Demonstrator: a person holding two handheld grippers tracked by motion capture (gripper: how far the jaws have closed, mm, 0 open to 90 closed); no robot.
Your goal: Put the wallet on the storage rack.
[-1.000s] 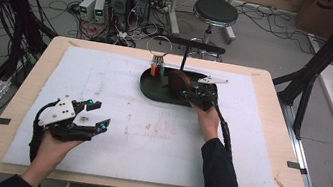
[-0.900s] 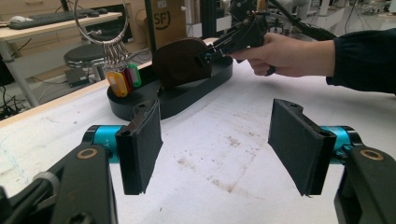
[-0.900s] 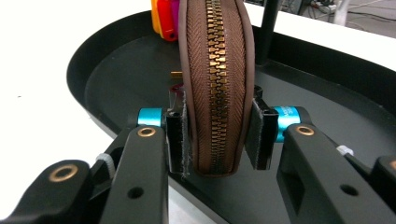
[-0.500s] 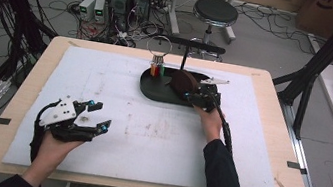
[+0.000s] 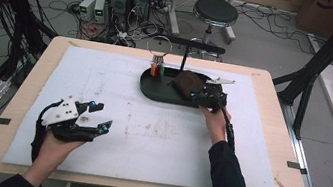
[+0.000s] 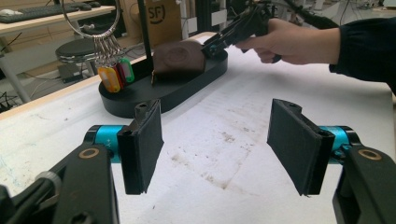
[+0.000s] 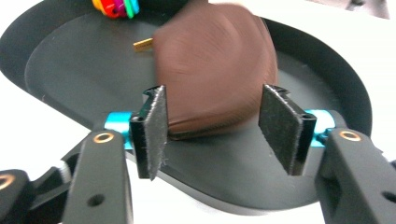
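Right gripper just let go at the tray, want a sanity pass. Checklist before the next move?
1. Brown leather pouch resting in the black oval tray: ok.
2. Right gripper jaws have just been opening; pouch end lies between them, pads clear of it: ok.
3. Left gripper open, nothing between its jaws, over the white mat: ok.
4. Metal ring of coloured key tags hanging on the tray's post, clear of the pouch: ok.
5. Small brass piece beside the pouch, loose or attached: cannot tell.
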